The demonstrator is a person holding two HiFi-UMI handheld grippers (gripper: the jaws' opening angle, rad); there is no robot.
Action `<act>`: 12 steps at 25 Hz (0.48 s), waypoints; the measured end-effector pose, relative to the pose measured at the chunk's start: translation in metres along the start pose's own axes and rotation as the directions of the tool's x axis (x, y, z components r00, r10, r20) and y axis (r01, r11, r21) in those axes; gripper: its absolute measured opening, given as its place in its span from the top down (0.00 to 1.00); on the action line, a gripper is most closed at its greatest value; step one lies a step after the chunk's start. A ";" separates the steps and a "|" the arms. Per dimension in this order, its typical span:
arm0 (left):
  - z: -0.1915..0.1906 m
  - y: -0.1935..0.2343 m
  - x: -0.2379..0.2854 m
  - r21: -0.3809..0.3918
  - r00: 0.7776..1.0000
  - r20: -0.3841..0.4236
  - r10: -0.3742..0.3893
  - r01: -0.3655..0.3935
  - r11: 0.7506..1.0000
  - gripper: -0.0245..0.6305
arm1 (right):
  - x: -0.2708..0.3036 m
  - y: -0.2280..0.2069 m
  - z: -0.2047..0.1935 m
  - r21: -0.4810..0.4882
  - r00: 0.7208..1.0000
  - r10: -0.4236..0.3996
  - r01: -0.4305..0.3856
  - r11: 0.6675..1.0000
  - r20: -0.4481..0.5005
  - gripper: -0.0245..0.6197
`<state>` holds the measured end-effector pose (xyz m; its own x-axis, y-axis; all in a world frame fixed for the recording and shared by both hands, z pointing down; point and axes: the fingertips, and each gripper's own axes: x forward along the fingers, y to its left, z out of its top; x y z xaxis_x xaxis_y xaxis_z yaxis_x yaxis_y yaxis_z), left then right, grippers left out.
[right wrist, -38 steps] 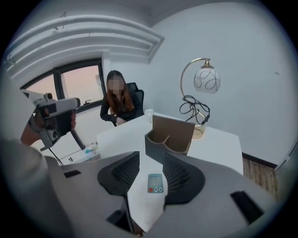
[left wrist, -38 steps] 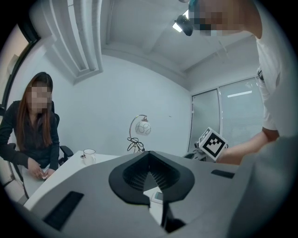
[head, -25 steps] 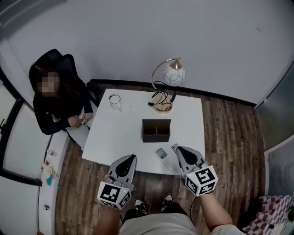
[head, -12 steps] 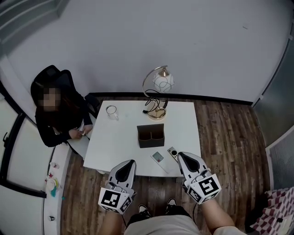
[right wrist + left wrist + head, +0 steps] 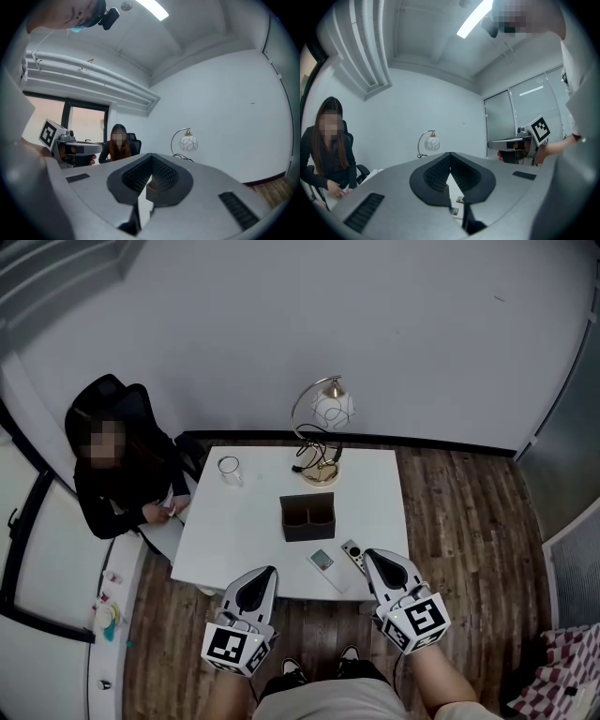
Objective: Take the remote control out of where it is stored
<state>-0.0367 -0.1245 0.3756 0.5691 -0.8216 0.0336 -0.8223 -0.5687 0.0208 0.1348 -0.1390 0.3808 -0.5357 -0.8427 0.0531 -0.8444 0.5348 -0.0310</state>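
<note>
Your left gripper [image 5: 266,572] and right gripper [image 5: 368,555] sit closed, empty; the right could nudge the dark remote [image 5: 352,552] off the table [image 5: 244,521].

No word, number or brand could be read anywhere. The white plastic cube [image 5: 232,645] on the left gripper [image 5: 265,570] and its twin on the right gripper [image 5: 367,554] bore only black square marker patterns, no letters or digits. Any print on the small white remote control [image 5: 322,560] at the near edge of the white square table [image 5: 246,521] was too small to read.
</note>
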 end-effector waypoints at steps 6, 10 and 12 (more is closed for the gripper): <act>-0.001 -0.002 0.000 0.000 1.000 -0.005 0.000 0.000 1.000 0.95 | 0.000 0.001 -0.002 -0.003 1.000 0.007 -0.007 1.000 -0.015 0.95; -0.002 -0.005 0.002 0.003 1.000 -0.002 -0.003 0.004 1.000 0.95 | -0.001 -0.001 -0.005 -0.005 1.000 0.011 -0.011 1.000 -0.020 0.95; -0.002 -0.006 0.003 0.005 1.000 0.000 -0.003 0.003 1.000 0.95 | -0.001 -0.002 -0.005 -0.005 1.000 0.012 -0.012 1.000 -0.023 0.95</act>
<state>-0.0302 -0.1234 0.3773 0.5716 -0.8198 0.0338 -0.8205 -0.5714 0.0164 0.1373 -0.1392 0.3860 -0.5456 -0.8346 0.0752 -0.8378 0.5453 -0.0265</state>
